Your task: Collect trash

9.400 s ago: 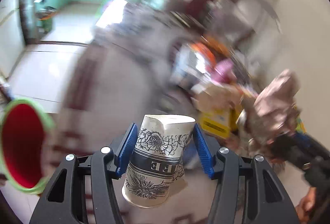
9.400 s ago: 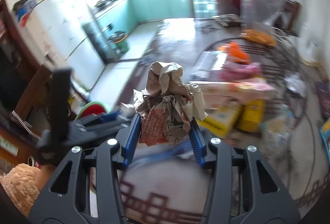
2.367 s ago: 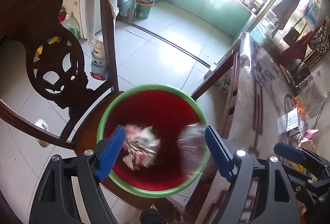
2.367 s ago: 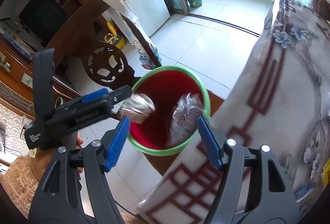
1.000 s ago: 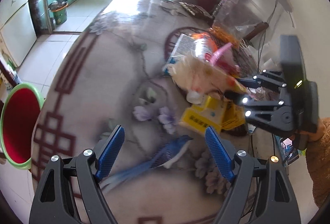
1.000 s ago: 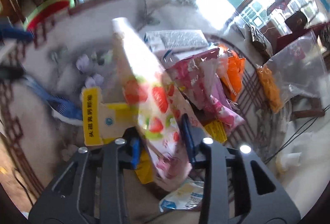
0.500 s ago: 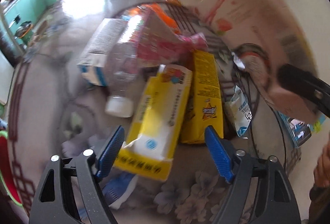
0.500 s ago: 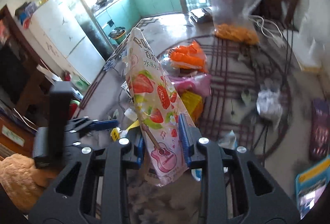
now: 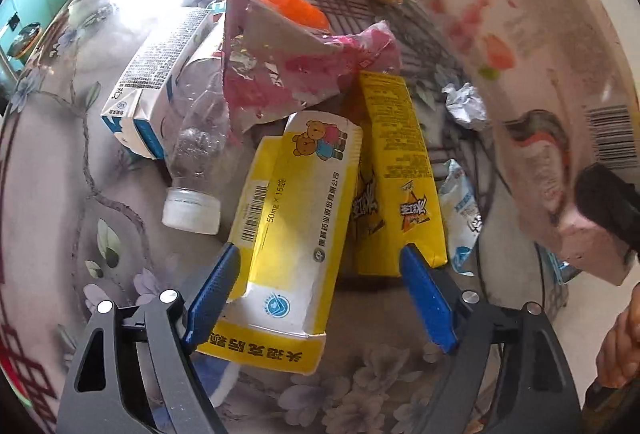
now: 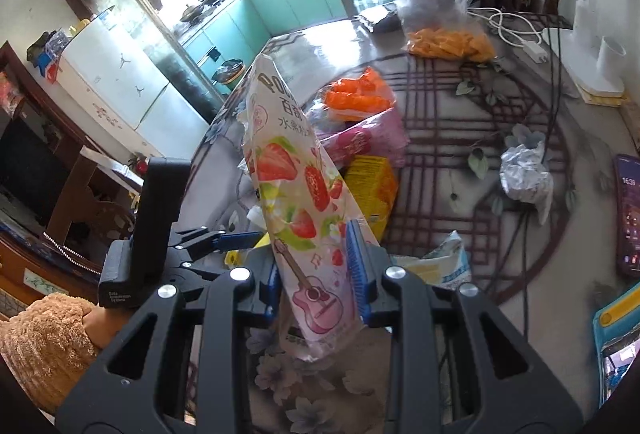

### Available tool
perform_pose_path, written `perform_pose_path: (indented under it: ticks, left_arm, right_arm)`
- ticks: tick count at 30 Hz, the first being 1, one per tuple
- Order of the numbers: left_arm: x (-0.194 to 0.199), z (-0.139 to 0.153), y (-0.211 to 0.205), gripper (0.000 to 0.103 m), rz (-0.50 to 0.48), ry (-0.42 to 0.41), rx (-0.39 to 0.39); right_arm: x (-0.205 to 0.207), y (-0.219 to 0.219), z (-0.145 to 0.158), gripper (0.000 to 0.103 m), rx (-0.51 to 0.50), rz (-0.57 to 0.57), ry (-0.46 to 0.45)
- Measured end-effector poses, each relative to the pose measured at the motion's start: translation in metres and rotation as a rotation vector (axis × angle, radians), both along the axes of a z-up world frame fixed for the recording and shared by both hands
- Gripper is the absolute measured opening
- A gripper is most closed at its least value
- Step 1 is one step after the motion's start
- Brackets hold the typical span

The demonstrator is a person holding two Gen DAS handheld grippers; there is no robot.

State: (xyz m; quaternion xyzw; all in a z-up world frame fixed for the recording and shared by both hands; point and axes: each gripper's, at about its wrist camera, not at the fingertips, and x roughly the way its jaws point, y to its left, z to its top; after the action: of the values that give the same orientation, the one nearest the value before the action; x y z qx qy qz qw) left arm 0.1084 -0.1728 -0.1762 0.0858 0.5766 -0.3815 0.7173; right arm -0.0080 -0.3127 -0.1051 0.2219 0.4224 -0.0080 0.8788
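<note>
A yellow and white box with a bear picture (image 9: 288,234) lies flat on the flowered table (image 9: 60,174) among other rubbish. My left gripper (image 9: 318,252) stands over its near end with its jaws opening. The box is between the blue pads, and the right pad is clear of it. My right gripper (image 10: 314,274) is shut on a pink strawberry snack bag (image 10: 296,194) and holds it upright above the table. In the left wrist view that bag (image 9: 540,74) is a blur at the right.
Around the box lie a clear bottle with a white cap (image 9: 192,154), a white and blue carton (image 9: 152,74), a torn pink wrapper (image 9: 300,74), a second yellow box (image 9: 400,174) and a small sachet (image 9: 460,210). Crumpled foil (image 10: 524,170), a phone (image 10: 628,210) and cables lie further right.
The cup and paper ball went into the red bin, then both grippers returned to the table. The right one now holds the strawberry bag upright. The left one has moved close over the yellow box.
</note>
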Motion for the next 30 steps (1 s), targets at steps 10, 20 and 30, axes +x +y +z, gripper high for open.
perform_pose_path:
  ticks: [10, 20, 30]
  left_arm:
    - [-0.004, 0.009, 0.015, 0.012, 0.014, -0.014, -0.024]
    - [-0.011, 0.023, 0.017, 0.078, 0.048, -0.08, -0.036]
    - [-0.01, -0.008, 0.0, 0.036, 0.033, -0.031, 0.04]
  right_arm:
    - [0.002, 0.009, 0.002, 0.029, 0.009, 0.008, -0.005]
    - [0.001, 0.013, 0.003, 0.029, 0.014, 0.001, -0.003]
    - [-0.01, 0.016, 0.004, 0.029, 0.02, -0.017, -0.001]
